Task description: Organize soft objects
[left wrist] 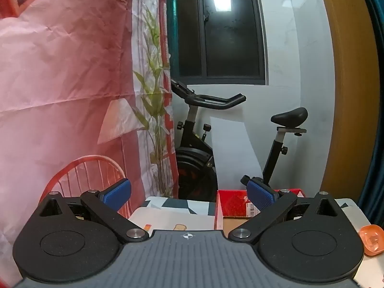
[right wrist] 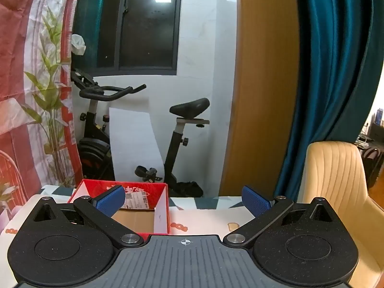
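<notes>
My left gripper (left wrist: 189, 195) is open and empty, held above the table with its blue pads wide apart. My right gripper (right wrist: 183, 196) is also open and empty. An open red cardboard box (right wrist: 134, 192) stands on the patterned tablecloth (right wrist: 206, 220), below and left of the right gripper; it also shows in the left wrist view (left wrist: 234, 204) to the right of centre. Its brown inside looks empty where I can see it. An orange soft object (left wrist: 372, 240) lies at the table's right edge in the left wrist view. No other soft objects are in view.
An exercise bike (right wrist: 172, 129) stands behind the table against a white wall. A pink printed backdrop (left wrist: 60, 84) hangs at the left. A beige chair (right wrist: 336, 180) stands at the table's right side, with a teal curtain (right wrist: 324, 72) behind it.
</notes>
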`<state>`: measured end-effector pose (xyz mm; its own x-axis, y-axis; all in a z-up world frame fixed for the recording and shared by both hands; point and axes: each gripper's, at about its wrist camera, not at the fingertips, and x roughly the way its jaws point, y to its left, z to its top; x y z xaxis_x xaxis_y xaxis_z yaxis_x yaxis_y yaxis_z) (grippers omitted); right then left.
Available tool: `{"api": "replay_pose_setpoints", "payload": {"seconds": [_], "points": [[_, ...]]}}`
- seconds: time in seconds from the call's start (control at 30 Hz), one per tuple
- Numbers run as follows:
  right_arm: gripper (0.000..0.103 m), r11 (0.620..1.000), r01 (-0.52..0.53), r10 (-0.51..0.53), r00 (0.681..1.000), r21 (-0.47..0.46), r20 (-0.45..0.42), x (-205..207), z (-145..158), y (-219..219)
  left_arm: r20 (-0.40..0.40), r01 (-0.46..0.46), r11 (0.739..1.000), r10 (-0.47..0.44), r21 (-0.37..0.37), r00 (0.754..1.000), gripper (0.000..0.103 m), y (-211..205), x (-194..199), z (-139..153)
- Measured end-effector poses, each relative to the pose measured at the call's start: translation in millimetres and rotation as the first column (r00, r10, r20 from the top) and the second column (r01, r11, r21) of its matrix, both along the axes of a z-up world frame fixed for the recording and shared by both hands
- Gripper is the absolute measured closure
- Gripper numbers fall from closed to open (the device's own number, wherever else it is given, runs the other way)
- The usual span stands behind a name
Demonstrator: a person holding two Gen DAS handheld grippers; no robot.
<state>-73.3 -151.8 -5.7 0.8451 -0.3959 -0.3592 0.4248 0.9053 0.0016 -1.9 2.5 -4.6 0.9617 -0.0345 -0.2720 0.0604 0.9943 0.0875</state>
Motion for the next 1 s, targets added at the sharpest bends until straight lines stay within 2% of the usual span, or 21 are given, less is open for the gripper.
{"api": "replay_pose_setpoints", "payload": {"seconds": [1.0], "points": [[0.0,1.0,0.011,-0.011,1.0,0.011,0.003,3.1,-2.7,3.4,-0.005,-0.002,1.0,0.002,-0.004,1.0,0.0,0.0,2.5,4.4]]}}
